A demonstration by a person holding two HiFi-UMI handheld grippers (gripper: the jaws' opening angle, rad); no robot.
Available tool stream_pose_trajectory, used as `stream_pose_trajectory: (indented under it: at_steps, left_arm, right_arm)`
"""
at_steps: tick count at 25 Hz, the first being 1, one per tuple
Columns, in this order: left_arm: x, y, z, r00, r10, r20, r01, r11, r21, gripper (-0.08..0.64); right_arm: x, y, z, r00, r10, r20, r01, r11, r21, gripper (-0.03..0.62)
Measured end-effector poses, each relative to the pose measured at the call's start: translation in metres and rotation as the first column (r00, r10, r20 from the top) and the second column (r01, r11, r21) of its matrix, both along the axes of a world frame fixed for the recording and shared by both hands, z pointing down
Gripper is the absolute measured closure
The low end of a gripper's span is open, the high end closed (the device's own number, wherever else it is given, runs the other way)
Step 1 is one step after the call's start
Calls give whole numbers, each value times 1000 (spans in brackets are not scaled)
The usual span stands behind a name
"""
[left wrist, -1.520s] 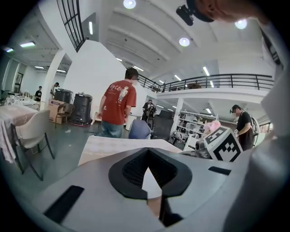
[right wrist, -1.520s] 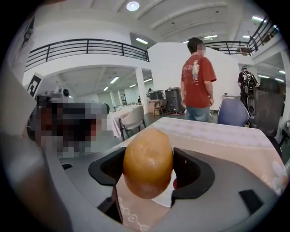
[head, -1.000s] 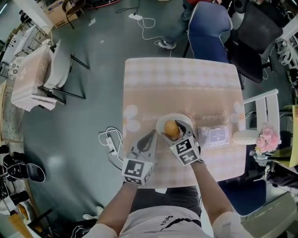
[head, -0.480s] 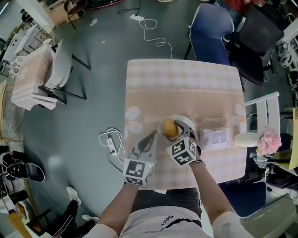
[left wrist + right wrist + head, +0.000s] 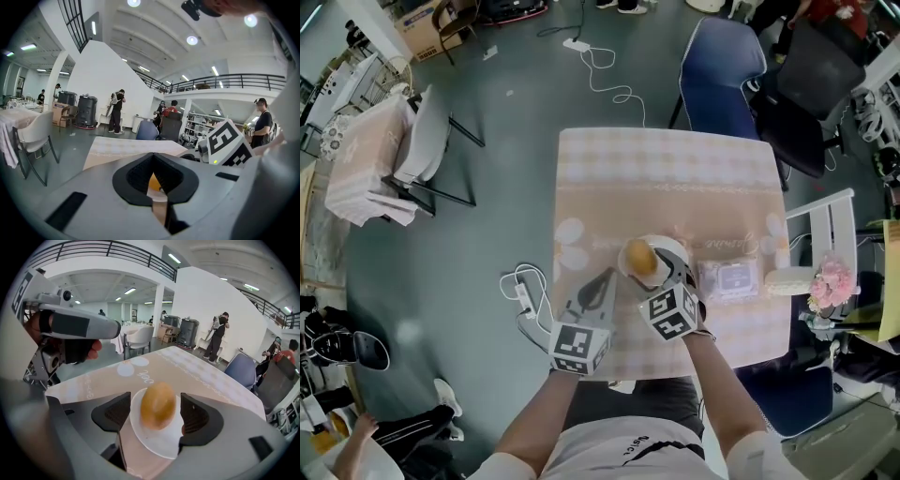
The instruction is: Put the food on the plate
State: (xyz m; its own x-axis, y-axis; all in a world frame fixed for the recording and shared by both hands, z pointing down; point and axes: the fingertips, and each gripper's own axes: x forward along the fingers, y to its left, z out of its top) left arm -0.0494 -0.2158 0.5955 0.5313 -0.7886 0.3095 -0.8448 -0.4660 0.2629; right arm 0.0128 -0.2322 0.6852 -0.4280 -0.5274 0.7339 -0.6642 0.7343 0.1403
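Here, at the left of the head view, we see the left claw (image 5: pixel 598 286) over the near left edge of the table (image 5: pixel 675 178), its marker cube toward us and its tip aimed up and right at the plate (image 5: pixel 671 247). In its own view the left claw (image 5: pixel 153 190) is clenched on nothing: the dark pads meet at the front. Only a sliver of the yellow-brown food (image 5: pixel 153 182) shows through the hollow behind them, well beyond the tips.

Next to the right, we find the food (image 5: pixel 639 256), a smooth egg-shaped piece, lying on the white plate near the middle of the near half of the table. The left claw's tip stops just short of the plate's left rim.

Further right, the right claw (image 5: pixel 659 272) reaches in from the near side. Its own view shows the right claw (image 5: pixel 155 413) released, the jaws set wide on either side of the food (image 5: pixel 158 405). Bare plate (image 5: pixel 154 446) shows in the gap on each side, so neither pad touches the food. The food rests on the plate, about level with the pads and centred between them. Up at that view's left, a hand (image 5: pixel 77 350) holds the other claw.

Right of the plate lies a clear-wrapped packet (image 5: pixel 728 278), just beside the right claw. At the table's far right edge we see pink flowers (image 5: pixel 832 278).
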Motion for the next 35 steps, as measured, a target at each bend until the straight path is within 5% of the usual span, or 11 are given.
stream_pose_trajectory:
  at_steps: [13, 20, 29, 35]
  left_arm:
    - [9, 28, -48, 1000, 29, 1, -29, 1000, 10, 554]
    - [13, 50, -85, 999, 46, -5, -45, 999, 17, 554]
    - [19, 85, -149, 995, 87, -42, -84, 995, 59, 554]
    - [22, 103, -186, 992, 112, -59, -105, 989, 108, 554]
  right_arm:
    - [6, 32, -87, 968, 124, 218, -142, 987, 68, 309]
    - [17, 45, -150, 852, 238, 467, -298, 953, 60, 526]
    - [11, 75, -241, 723, 215, 656, -347, 935, 75, 568]
    - [13, 95, -276, 685, 188, 704, -362, 926, 104, 575]
